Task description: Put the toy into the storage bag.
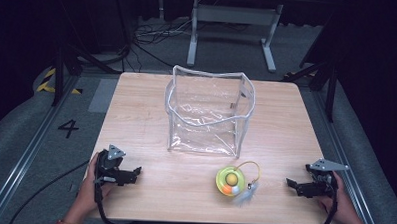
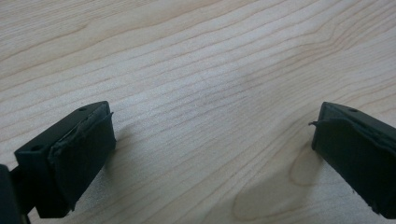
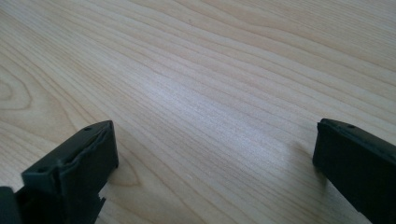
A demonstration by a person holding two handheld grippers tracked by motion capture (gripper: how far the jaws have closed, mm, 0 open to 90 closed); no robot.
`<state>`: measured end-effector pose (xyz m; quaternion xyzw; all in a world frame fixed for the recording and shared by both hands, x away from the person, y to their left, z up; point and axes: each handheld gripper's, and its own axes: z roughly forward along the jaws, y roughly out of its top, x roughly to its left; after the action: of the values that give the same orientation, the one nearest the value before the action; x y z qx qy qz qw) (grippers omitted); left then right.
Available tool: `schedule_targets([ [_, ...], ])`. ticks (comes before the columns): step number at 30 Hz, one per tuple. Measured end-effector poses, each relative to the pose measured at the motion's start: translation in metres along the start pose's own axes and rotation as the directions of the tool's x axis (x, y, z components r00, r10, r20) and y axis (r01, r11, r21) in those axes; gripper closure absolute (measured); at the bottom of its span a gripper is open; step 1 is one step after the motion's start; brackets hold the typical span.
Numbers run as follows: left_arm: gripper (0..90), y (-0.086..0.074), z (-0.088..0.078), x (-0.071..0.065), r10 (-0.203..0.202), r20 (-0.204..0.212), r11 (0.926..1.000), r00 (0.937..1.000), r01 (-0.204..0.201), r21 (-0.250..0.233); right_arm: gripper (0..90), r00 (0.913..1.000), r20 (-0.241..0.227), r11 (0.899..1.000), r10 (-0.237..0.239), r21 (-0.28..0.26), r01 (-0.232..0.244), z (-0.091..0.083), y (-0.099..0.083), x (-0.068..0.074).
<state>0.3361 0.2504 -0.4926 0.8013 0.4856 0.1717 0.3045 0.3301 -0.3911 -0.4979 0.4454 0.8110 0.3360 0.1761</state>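
Scene: a person sits at a pale wooden tabletop (image 1: 136, 115), one claw in each hand, both resting near its close edge.
Left claw: the left claw (image 1: 132, 173) lies low at the near left corner, jaws spread wide with nothing but bare wood grain between them, as the left gripper view confirms.
Right claw: the right claw (image 1: 293, 184) mirrors it at the near right corner, jaws likewise gaping and empty.
Toy: a small round yellow-green toy (image 1: 230, 180) with a yellow ball and an orange one on it, a thin yellow loop and a pale feathery tuft, lies on the tabletop between the two claws, nearer the right one but apart from both.
Bag: a clear plastic bag (image 1: 206, 115) with a grey rim stands upright and open-topped at mid-table, just behind the toy.
Step in hand: apparently the start; neither claw has reached for anything.
Next move: likely the right claw must travel inward to the toy, close on its rim, lift it over the bag's rim and let go inside; the floppy bag may need steadying by the left claw.
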Motion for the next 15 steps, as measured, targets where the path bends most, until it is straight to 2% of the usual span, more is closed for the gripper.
schedule_targets([
  [6,0.4,-0.0024,-0.0022,0.0035,0.033,0.018,0.9995,0.9993,-0.033,-0.004,0.2,0.9986,-0.036,0.999,-0.04,-0.002,0.04,-0.0016,-0.0015,0.0013],
  [11,0.5,-0.0041,-0.0041,0.0045,0.044,0.035,0.999,0.9984,-0.044,0.001,0.1,0.9976,-0.048,0.999,-0.051,-0.001,0.051,-0.0014,-0.0012,0.0007],
  [14,0.5,-0.0068,-0.0065,0.0076,0.085,0.063,0.9964,0.9944,-0.085,-0.001,0.2,0.9956,-0.063,0.997,-0.07,0.02,0.071,-0.0022,0.0008,-0.0004],
  [15,0.5,-0.0069,-0.0065,0.0076,0.085,0.063,0.9964,0.9944,-0.085,-0.002,0.6,0.9939,-0.07,0.995,-0.086,0.036,0.088,-0.0028,0.0024,-0.0007],
])
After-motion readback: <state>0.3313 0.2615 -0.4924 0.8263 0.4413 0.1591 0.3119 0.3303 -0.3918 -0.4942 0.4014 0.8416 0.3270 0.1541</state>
